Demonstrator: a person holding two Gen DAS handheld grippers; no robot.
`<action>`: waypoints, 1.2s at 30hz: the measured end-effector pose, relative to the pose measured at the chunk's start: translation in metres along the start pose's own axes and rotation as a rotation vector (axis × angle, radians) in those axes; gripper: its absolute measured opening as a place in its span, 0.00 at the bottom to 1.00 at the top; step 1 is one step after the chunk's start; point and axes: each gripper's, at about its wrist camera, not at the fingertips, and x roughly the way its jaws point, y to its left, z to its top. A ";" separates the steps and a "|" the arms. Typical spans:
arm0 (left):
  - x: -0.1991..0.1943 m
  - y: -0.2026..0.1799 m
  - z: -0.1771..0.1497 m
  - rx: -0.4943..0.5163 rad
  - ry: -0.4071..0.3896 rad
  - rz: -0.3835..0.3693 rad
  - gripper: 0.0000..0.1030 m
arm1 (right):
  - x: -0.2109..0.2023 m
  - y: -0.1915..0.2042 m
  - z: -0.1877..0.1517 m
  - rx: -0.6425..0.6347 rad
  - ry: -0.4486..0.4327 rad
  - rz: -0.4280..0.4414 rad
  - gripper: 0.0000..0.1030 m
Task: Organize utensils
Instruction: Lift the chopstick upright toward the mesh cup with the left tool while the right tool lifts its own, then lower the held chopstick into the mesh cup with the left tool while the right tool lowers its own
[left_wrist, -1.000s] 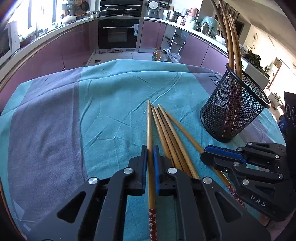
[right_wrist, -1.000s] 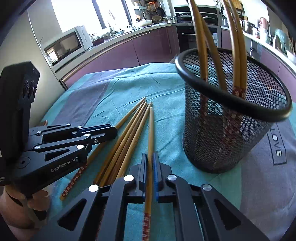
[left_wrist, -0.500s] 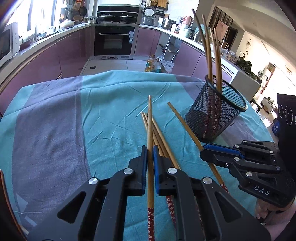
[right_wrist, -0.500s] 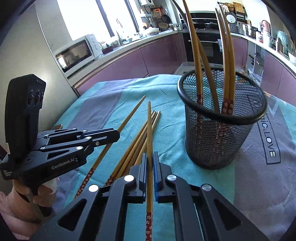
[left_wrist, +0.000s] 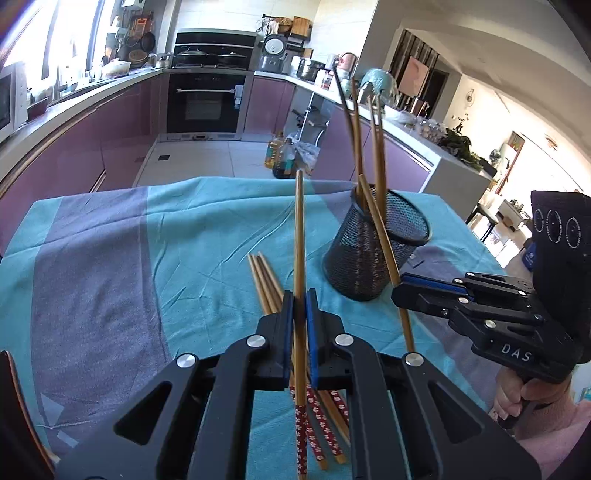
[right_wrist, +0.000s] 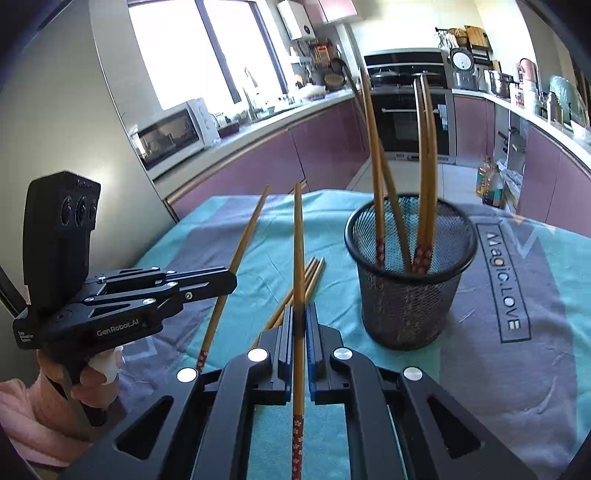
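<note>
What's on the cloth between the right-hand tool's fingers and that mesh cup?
Only bare teal tablecloth separates the right gripper from the mesh cup, as the right wrist view shows; the loose chopsticks lie left.

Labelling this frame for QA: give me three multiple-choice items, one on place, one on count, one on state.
1. Where is the mesh holder?
A. on the cloth, right of the loose chopsticks
B. on the counter
C. in a tool

2. How many chopsticks stand in the holder?
A. one
B. four
C. nine

3. What state is the left tool in?
A. open, empty
B. shut on a chopstick
C. shut on the holder

Key: 1 A, it stands on the teal cloth beside the loose chopsticks. 2 B, four shafts rise from it. 3 B, the left chopstick sits between its pads; the right tool likewise grips the right chopstick.
</note>
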 end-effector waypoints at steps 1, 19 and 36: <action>-0.003 -0.002 0.000 0.002 -0.006 -0.008 0.07 | -0.003 0.000 0.001 -0.002 -0.010 -0.001 0.05; -0.058 -0.040 0.039 0.041 -0.152 -0.131 0.07 | -0.058 -0.011 0.028 -0.007 -0.180 -0.019 0.05; -0.074 -0.064 0.095 0.069 -0.249 -0.183 0.07 | -0.096 -0.023 0.069 -0.049 -0.303 -0.082 0.05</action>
